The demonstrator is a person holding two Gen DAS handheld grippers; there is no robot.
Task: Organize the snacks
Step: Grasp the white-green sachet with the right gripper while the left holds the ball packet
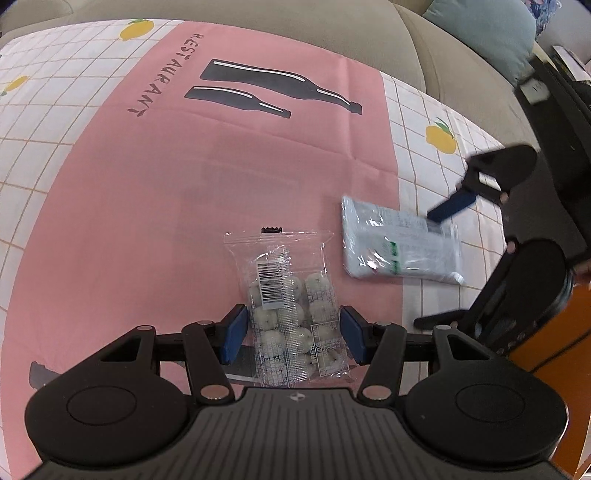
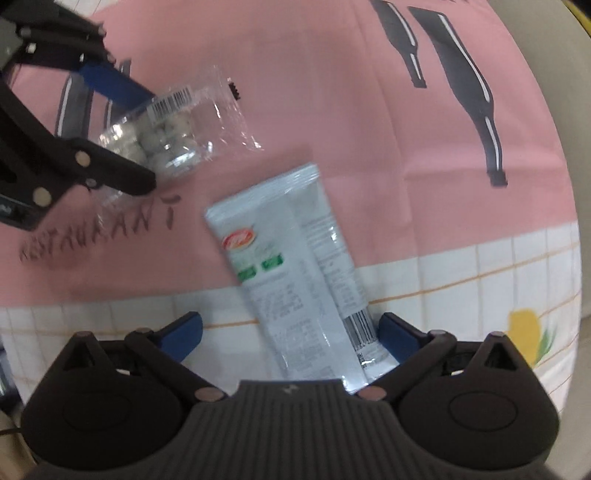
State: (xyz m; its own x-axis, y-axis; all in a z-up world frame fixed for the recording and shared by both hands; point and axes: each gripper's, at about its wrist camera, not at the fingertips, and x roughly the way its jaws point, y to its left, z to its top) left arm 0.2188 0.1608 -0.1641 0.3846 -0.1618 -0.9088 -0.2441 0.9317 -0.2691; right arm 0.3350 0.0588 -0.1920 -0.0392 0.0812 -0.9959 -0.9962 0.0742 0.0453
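Note:
A clear bag of round white snacks (image 1: pixel 291 310) lies lengthwise between the blue pads of my left gripper (image 1: pixel 293 325). Both pads meet its sides, so the gripper is shut on it. The right wrist view shows the same bag (image 2: pixel 166 133) bunched between the left gripper's (image 2: pixel 147 138) fingers. To its right a pale green snack packet (image 1: pixel 399 243) lies flat, half on the pink panel. My right gripper (image 2: pixel 290 325) stands wide open over the packet's (image 2: pixel 295 258) near end. One pad is beside the barcode edge and the other is well away from it.
Everything rests on a cloth (image 1: pixel 147 206) with a pink panel of printed bottles and a white grid border with lemons. A beige sofa (image 1: pixel 424 48) with a teal cushion (image 1: pixel 487 33) lies beyond it. An orange surface (image 1: pixel 554 343) shows at the right.

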